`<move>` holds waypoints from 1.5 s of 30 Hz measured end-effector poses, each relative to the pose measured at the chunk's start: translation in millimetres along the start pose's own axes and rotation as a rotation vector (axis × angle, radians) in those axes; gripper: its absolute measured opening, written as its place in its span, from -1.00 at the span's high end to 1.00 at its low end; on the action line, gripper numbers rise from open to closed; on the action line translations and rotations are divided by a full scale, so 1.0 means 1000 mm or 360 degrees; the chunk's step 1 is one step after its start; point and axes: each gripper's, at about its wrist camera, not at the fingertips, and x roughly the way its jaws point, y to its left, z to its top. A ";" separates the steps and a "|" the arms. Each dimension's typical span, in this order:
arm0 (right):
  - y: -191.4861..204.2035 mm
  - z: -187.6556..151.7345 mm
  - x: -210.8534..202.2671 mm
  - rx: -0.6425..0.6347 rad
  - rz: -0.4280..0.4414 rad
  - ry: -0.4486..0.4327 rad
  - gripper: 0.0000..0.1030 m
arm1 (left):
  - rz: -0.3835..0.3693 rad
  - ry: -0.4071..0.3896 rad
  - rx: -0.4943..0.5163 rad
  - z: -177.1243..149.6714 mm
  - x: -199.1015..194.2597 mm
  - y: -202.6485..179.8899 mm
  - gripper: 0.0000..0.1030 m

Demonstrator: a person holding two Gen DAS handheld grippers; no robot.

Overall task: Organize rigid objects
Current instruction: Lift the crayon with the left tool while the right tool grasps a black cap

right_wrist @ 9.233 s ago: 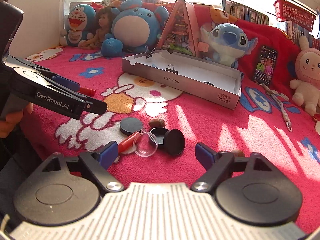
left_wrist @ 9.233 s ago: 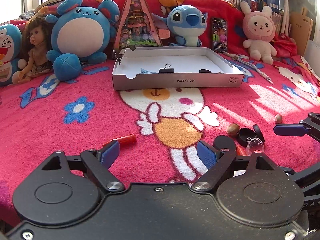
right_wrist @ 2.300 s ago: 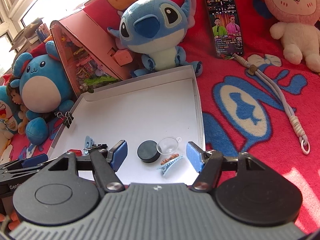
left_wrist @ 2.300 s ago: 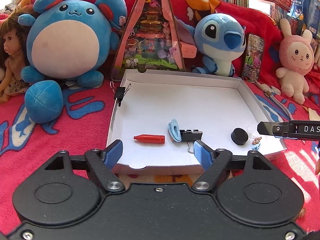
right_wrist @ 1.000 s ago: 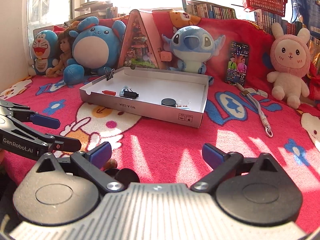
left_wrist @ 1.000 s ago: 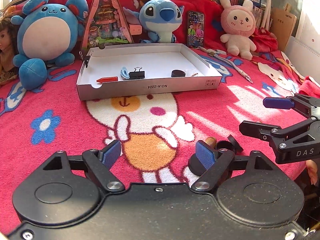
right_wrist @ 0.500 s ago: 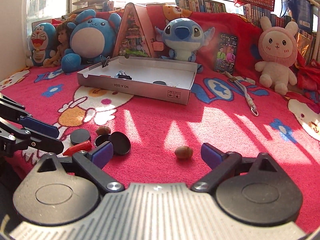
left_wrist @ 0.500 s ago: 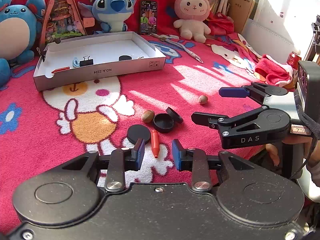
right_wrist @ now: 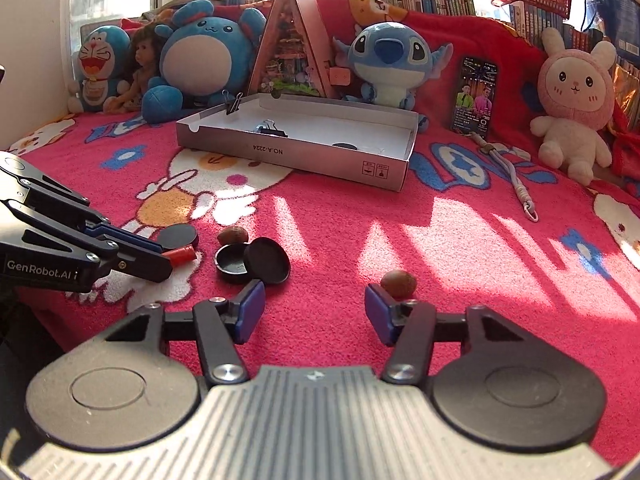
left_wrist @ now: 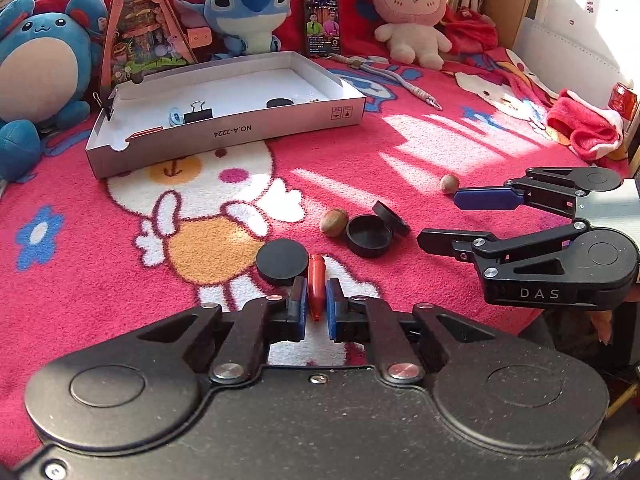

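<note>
The left hand-held gripper (left_wrist: 316,308) is clenched on the red crayon (left_wrist: 316,280), whose long axis runs straight ahead between its pads, while the right hand-held gripper (right_wrist: 312,312), closing on nothing, has the nut (right_wrist: 398,282) just ahead-right.

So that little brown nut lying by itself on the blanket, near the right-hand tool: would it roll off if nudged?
Probably only a little. The nut is rounded and egg-shaped, so it could wobble aside, but the fuzzy blanket should slow it. It looks hard and smooth, so it might squirt out from between the right gripper's closing jaws.
</note>
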 end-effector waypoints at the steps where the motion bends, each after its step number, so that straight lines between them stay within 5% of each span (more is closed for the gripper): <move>1: 0.001 0.000 0.001 0.0000 0.0007 0.0001 -0.28 | 0.0016 0.0010 -0.0009 -0.001 -0.001 0.005 0.81; 22: 0.001 0.008 0.020 0.0043 -0.0043 0.0066 -0.27 | 0.0329 -0.0017 -0.0076 -0.008 -0.004 0.054 0.48; 27: 0.001 0.009 0.020 0.0079 0.0005 0.0061 -0.28 | 0.0341 -0.0028 -0.0127 -0.009 -0.006 0.055 0.47; 31: 0.005 0.010 0.018 0.0122 0.0101 0.0053 -0.28 | 0.0324 -0.0042 -0.0128 -0.008 -0.008 0.048 0.01; 45: 0.036 0.009 0.014 0.0132 0.0255 0.0059 -0.02 | 0.0292 -0.0090 -0.0206 -0.006 0.001 0.037 -0.01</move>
